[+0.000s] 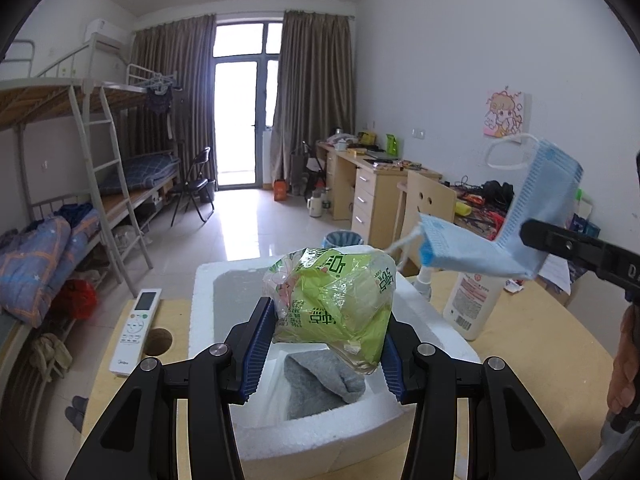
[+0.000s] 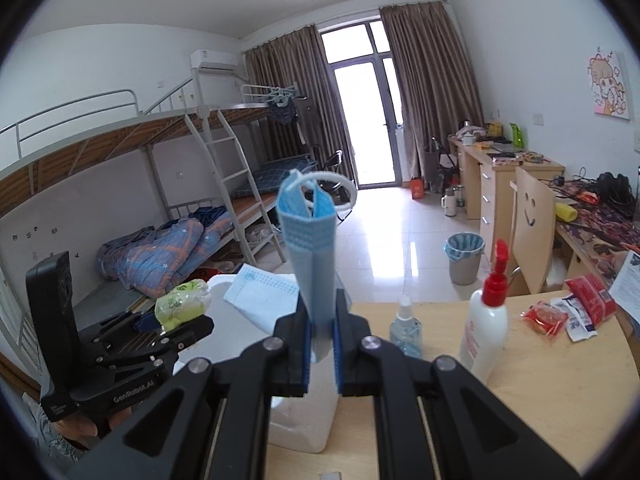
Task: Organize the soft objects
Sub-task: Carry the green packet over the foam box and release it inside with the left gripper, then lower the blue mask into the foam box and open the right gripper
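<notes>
My left gripper is shut on a crinkled green plastic pack, held just above a white foam box. A grey sock lies inside the box. From the right, my right gripper reaches in, shut on a folded blue face mask beyond the box's far right corner. In the right wrist view the right gripper pinches the mask, which stands upright, ear loop on top. The left gripper with the green pack is at the left, over the foam box.
On the wooden table stand a white lotion bottle with a red pump and a small spray bottle. Red snack packets lie at the right. A white remote lies left of the box, beside a round hole.
</notes>
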